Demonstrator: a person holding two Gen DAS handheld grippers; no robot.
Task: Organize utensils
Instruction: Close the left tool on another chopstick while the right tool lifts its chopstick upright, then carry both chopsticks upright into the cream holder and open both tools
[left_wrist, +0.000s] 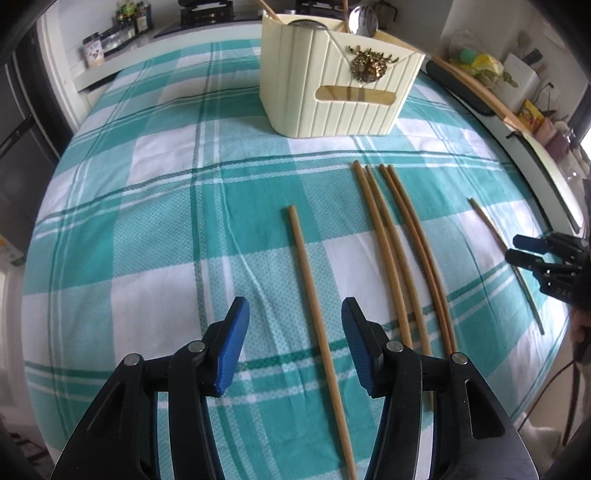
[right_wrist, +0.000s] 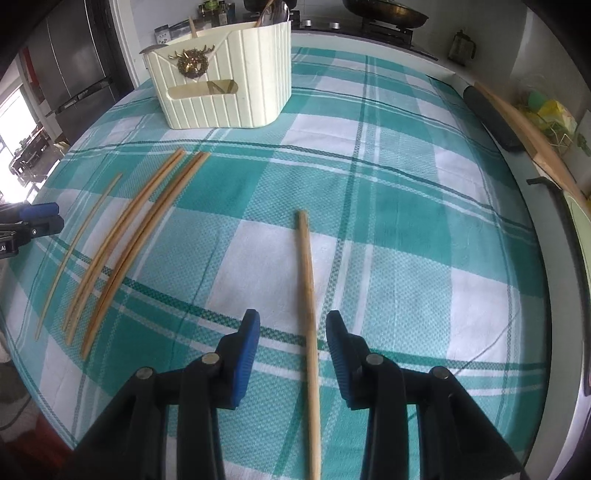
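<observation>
A cream ribbed utensil holder (left_wrist: 332, 92) with a gold wreath emblem (left_wrist: 371, 68) stands toward the far side of a surface covered by a teal-and-white checked cloth (left_wrist: 147, 221), and serves here as the landmark. A spoon (left_wrist: 364, 20) and a couple of wooden sticks stand inside it. On the cloth, nearer the cameras than the holder, six wooden chopsticks lie roughly parallel, their tips pointing toward it. A group of four chopsticks (left_wrist: 402, 251) lies directly in front of the holder, close together in two pairs. A single chopstick (left_wrist: 317, 317) lies apart from that group on its left, passing between the spread blue pads of the left gripper (left_wrist: 295, 339), which is released and presses on nothing. Another single chopstick (right_wrist: 308, 314) lies well to the right of the group, passing between the pads of the right gripper (right_wrist: 293, 347), closer to the right pad; that gripper is also released, with a gap visible on both sides of the stick. No earlier frame shows how the pads came to stand apart.
</observation>
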